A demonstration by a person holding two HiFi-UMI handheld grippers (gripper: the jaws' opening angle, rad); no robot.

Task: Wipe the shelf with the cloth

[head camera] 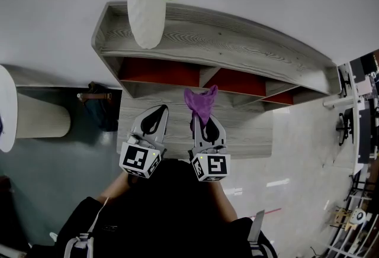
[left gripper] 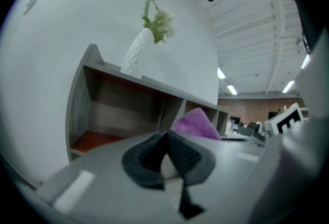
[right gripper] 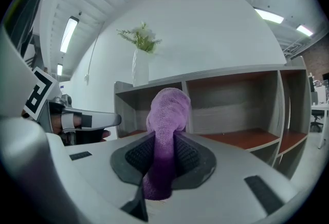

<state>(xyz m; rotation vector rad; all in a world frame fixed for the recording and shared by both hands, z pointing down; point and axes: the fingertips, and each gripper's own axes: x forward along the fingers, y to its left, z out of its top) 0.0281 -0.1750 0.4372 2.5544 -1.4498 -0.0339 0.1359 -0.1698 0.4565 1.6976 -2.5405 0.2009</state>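
Note:
A grey wooden shelf [head camera: 237, 44] with red-floored compartments stands against the white wall, also visible as the shelf [right gripper: 241, 99] and the shelf [left gripper: 118, 110]. My right gripper [head camera: 204, 123] is shut on a purple cloth [head camera: 201, 103], which sticks up from its jaws in front of the middle compartments; the cloth [right gripper: 165, 130] fills the jaws in the right gripper view. My left gripper [head camera: 155, 121] is held beside it, shut with nothing in it, short of the shelf. The cloth [left gripper: 198, 124] shows to its right.
A white ribbed vase [head camera: 146, 11] with green and white flowers stands on the shelf's top at the left end. A round white table edge [head camera: 7, 109] is at far left. Desks and metal racks [head camera: 355, 132] stand to the right.

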